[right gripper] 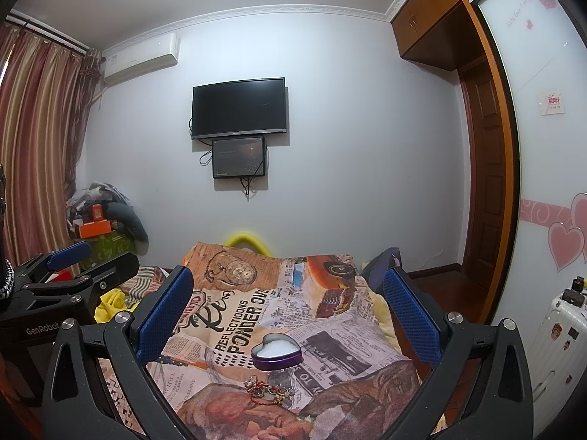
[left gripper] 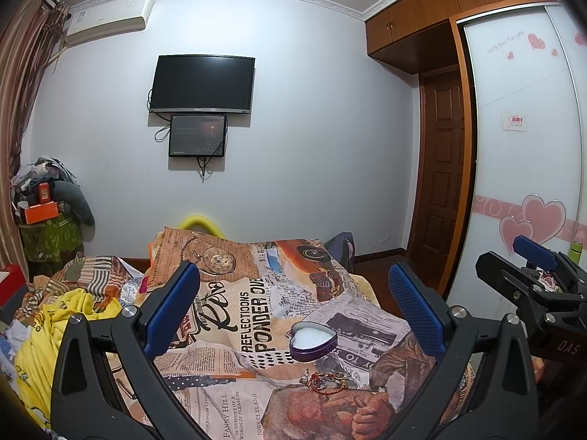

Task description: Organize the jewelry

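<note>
A purple heart-shaped tin (left gripper: 313, 341) (right gripper: 277, 351) with a white lining stands open on the newspaper-print bedspread (left gripper: 242, 315) (right gripper: 234, 315). Just in front of it lies a small heap of jewelry (left gripper: 327, 380) (right gripper: 268, 392): red cord, rings and small metal pieces. My left gripper (left gripper: 293, 293) is open, held above the spread with the tin and the jewelry between and below its blue pads. My right gripper (right gripper: 288, 297) is open too, hovering over the same spot. Each gripper shows at the other view's edge; neither holds anything.
Yellow clothing (left gripper: 55, 322) and striped fabric are bunched on the bed's left. Piled boxes and bags (right gripper: 102, 220) stand by the curtain. A wardrobe with heart decals (left gripper: 528, 183) and a brown door (right gripper: 484, 183) are on the right, with a white suitcase (right gripper: 557, 337) near it. A TV (left gripper: 201, 84) hangs on the far wall.
</note>
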